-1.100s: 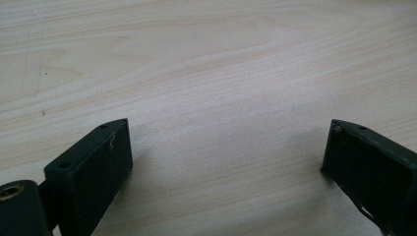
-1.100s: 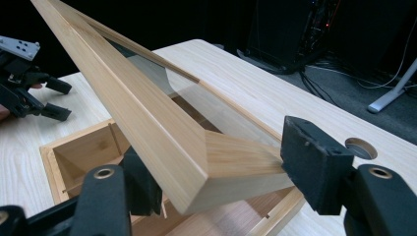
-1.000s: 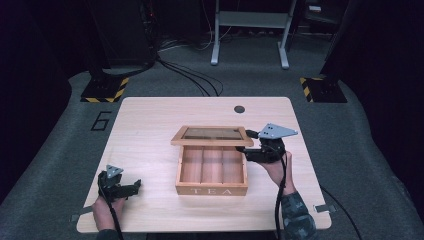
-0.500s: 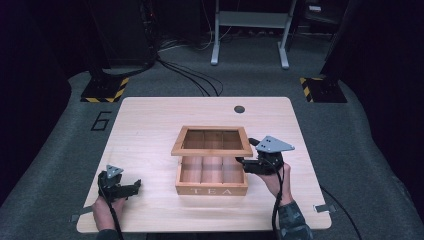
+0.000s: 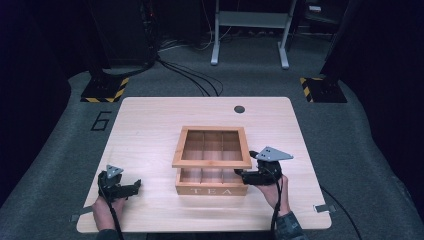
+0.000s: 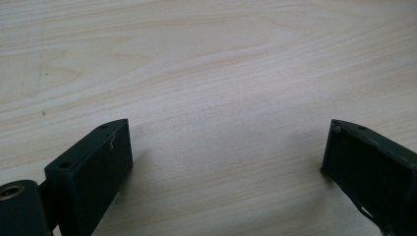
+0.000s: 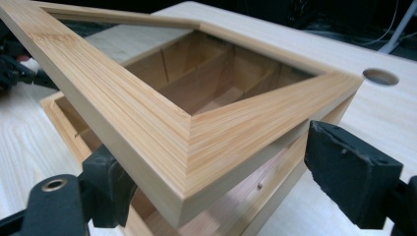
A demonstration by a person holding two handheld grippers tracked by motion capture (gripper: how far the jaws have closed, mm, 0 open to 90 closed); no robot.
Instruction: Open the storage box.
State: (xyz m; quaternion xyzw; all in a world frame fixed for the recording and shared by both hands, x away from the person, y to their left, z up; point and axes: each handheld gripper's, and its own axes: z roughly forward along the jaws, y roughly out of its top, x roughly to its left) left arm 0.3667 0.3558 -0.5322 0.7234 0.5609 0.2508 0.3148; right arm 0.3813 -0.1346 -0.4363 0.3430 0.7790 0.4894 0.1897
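A wooden box [image 5: 212, 189] marked TEA stands mid-table, with dividers inside. Its window-frame lid [image 5: 212, 163] hangs tilted a little above the box, hinged at the far side. My right gripper [image 5: 243, 175] sits at the lid's front right corner. In the right gripper view that lid [image 7: 147, 113] corner lies between the jaws of the right gripper [image 7: 221, 162], which have just been opening; the right jaw stands off the wood. The box wall [image 7: 275, 182] shows below the lid. My left gripper [image 5: 134, 186] rests open at the front left on bare table [image 6: 226, 59].
A round hole [image 5: 239, 109] sits in the table's far right part. Beyond the table lie black cables [image 5: 195, 82], a metal stand [image 5: 250, 30] and two yellow-and-black striped bases [image 5: 106, 90]. Bare tabletop spreads left and right of the box.
The lid has swung down from steeply raised to a low tilt over the box. My right gripper came down and nearer the person with it. The left gripper stayed put.
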